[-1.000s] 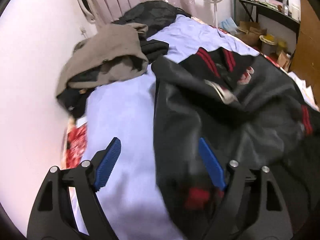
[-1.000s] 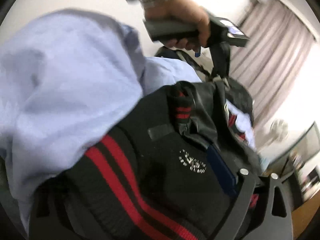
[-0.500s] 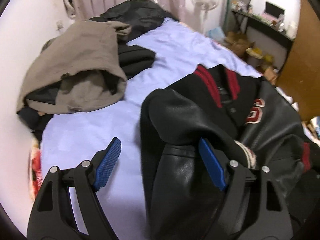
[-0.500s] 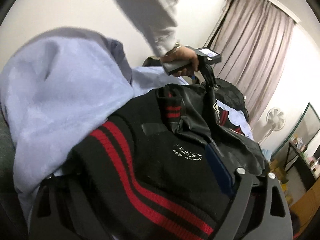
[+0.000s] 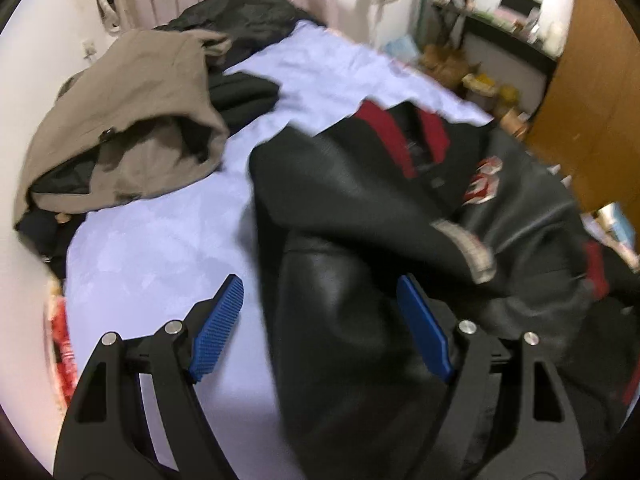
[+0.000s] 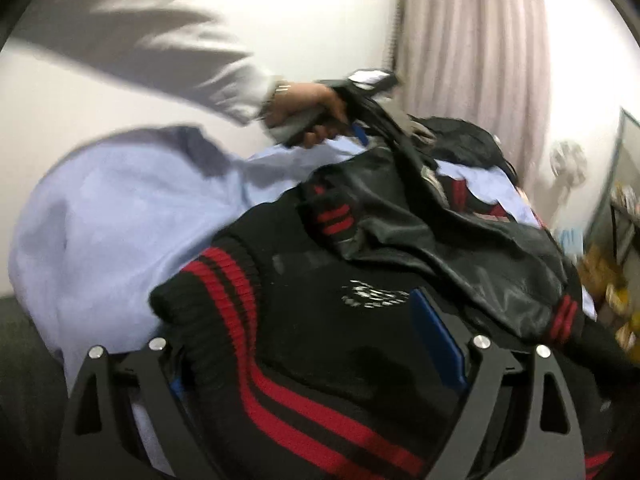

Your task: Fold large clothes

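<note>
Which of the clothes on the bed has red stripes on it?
The black jacket lying nearest the left gripper. Its collar and cuffs have red stripes. The brown coat and the black pile by the curtain are plain.

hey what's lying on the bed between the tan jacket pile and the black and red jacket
Only bare lavender bedsheet. The left wrist view shows that strip separating the tan jacket from the black and red jacket.
</note>
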Motion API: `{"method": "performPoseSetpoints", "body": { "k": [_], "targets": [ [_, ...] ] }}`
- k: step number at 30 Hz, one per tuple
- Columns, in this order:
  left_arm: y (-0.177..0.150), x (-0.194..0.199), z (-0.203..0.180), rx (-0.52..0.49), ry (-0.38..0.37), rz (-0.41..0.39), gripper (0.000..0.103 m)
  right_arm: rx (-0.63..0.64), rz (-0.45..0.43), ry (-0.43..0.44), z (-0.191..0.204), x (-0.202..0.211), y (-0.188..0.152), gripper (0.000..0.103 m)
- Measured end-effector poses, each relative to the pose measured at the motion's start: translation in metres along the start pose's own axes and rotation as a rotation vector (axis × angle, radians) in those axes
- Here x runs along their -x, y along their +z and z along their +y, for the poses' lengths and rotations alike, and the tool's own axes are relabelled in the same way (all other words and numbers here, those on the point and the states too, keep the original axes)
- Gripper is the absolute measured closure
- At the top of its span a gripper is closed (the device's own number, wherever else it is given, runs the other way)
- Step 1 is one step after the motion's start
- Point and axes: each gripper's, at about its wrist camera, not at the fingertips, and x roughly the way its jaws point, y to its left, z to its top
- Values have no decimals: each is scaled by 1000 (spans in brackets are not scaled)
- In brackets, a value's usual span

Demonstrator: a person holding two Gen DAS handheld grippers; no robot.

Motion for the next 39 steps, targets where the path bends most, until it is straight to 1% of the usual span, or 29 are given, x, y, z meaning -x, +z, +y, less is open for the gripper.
{"method": "performPoseSetpoints", "body": {
  "k": [1,2,4,5,6,7,10,11,13,15,16,17,18,19,22,24,27,29,32,37,39],
  "targets": [
    [-2,-4,1,-5,18,8,25,38,22,4,7,-4,-1,17],
    [-3,-7,2,-4,22,11,25,75,41,17,14,-5,-1,24],
    [-6,-12,5,10,18,5,25,131,72,60,25,-11,-2,31],
    [-6,-14,8,18,12,0,25,130,82,117,26,-13,-3,43],
    [-6,-16,9,30,4,-8,25,110,102,152,25,-16,-3,44],
    [-6,-18,11,41,-8,-11,26,84,116,168,22,-19,-3,45],
    [-4,-23,13,99,-71,-11,35,92,128,159,25,-20,-5,47],
    [-2,-23,12,107,-84,-13,35,93,130,153,26,-20,-5,48],
    [1,-26,4,95,-105,-5,35,59,132,158,21,-20,-4,55],
    [4,-30,-5,71,-97,23,35,5,127,188,12,-17,-1,67],
    [7,-33,-10,48,-79,43,39,-15,119,215,8,-14,1,70],
    [8,-36,-16,24,-57,68,51,-38,112,259,4,-12,3,86],
    [12,-37,-21,5,-42,91,62,-95,112,309,-6,-11,5,86],
    [14,-36,-24,1,-37,103,68,-138,108,337,-14,-10,6,86],
    [25,-26,-33,-9,-22,130,77,-254,98,413,-37,-5,8,86],
    [35,-10,-32,39,-54,124,84,-344,78,465,-54,2,8,86],
    [45,11,-37,52,-64,110,86,-468,48,542,-78,9,6,87],
    [54,26,-44,55,-57,106,86,-508,46,577,-87,14,4,87],
    [64,41,-58,37,-36,114,86,-496,59,613,-99,25,-3,87],
    [84,59,-86,1,-10,130,86,-527,54,657,-126,37,-26,87],
    [91,60,-98,-17,-10,139,86,-526,45,653,-130,41,-28,90]
  ]
}}
